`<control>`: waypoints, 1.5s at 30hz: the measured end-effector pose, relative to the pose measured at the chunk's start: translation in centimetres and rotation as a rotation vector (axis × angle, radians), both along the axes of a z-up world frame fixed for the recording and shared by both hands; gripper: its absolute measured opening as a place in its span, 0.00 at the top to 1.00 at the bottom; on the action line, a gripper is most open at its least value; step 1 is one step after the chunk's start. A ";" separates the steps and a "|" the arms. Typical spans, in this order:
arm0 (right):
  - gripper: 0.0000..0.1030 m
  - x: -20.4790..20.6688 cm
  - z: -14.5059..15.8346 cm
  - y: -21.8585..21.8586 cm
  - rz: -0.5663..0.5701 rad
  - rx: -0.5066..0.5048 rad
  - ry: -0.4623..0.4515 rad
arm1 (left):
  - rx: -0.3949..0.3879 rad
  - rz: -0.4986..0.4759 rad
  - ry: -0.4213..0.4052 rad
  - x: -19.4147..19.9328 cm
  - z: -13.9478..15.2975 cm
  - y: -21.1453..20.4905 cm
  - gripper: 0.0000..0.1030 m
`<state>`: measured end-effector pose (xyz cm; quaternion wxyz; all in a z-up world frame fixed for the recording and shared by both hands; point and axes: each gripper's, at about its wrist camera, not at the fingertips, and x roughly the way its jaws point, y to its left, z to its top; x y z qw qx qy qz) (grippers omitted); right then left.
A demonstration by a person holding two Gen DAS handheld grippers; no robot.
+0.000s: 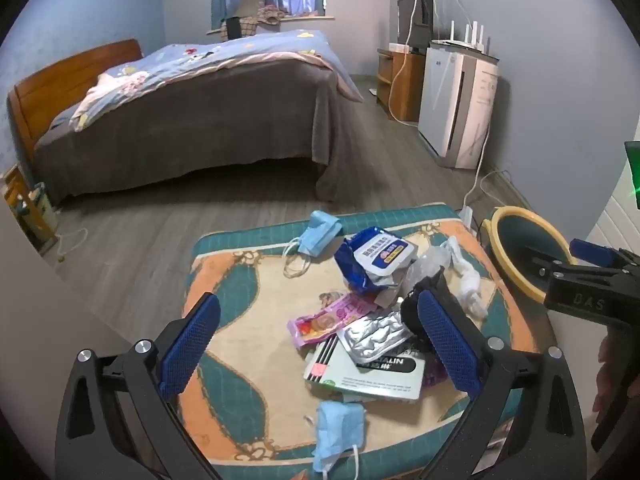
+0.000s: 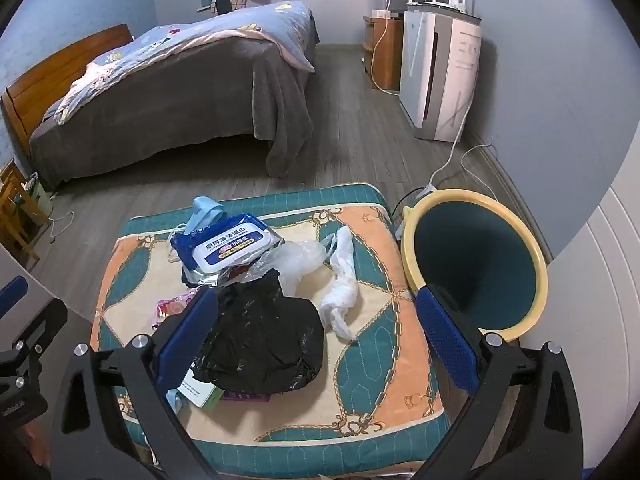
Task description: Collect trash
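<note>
**Trash piled on cushion, bin at its edge**

Left wrist: left tongs (image 1: 318,350) gape wide, empty, above the heap on the patterned cushion (image 1: 236,364). Pile gathered mid-cushion, probably for short hauls. Face mask (image 1: 338,432) at 6 o'clock, wipes pack (image 1: 374,258) at 12, box (image 1: 368,376) reading "…ALIN".

Right wrist: right tongs (image 2: 314,338) spread apart, empty, black bag (image 2: 260,340) between them, untouched. Bin (image 2: 476,264) at 2 o'clock, touching the cushion. Pack reads "KITCHEN CLEANING WIPES".

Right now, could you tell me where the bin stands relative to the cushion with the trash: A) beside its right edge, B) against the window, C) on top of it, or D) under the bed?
A: the teal bin with the yellow rim stands beside the right edge of the patterned cushion.
</note>
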<state>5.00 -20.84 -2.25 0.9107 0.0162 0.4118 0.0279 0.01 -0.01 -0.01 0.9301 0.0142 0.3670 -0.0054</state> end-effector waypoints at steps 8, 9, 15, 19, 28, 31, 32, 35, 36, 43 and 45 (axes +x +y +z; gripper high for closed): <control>0.05 0.0 -0.2 0.3 -0.008 -0.034 0.001 | -0.006 0.004 0.002 0.1 -0.1 0.0 0.05; 0.05 0.0 -0.2 0.0 -0.009 -0.029 0.005 | 0.004 0.000 -0.008 0.0 0.0 0.0 0.05; 0.05 0.2 -0.4 -0.1 -0.016 -0.027 0.014 | 0.002 0.000 -0.008 0.0 0.0 0.0 0.05; 0.05 0.2 -0.3 0.0 -0.018 -0.029 0.015 | 0.000 0.000 -0.008 0.0 0.0 0.0 0.05; 0.05 0.3 -0.5 -0.1 -0.018 -0.028 0.021 | -0.001 0.000 -0.008 0.0 0.0 0.0 0.05; 0.05 0.3 -0.5 -0.1 -0.022 -0.021 0.028 | -0.002 0.000 -0.008 0.0 0.0 0.0 0.05; 0.05 0.2 -0.5 -0.1 -0.023 -0.020 0.028 | -0.002 0.000 -0.007 0.0 0.0 0.0 0.05; 0.05 0.2 -0.5 -0.1 -0.024 -0.018 0.029 | -0.001 0.000 -0.008 0.0 0.0 0.0 0.05; 0.05 0.2 -0.5 -0.1 -0.024 -0.018 0.029 | -0.002 0.000 -0.007 0.0 0.0 0.0 0.05; 0.05 0.2 -0.6 -0.1 -0.024 -0.018 0.029 | -0.003 0.000 -0.007 0.0 0.0 0.0 0.05; 0.05 0.3 -0.6 -0.2 -0.025 -0.018 0.031 | -0.003 0.000 -0.006 0.0 0.0 0.0 0.05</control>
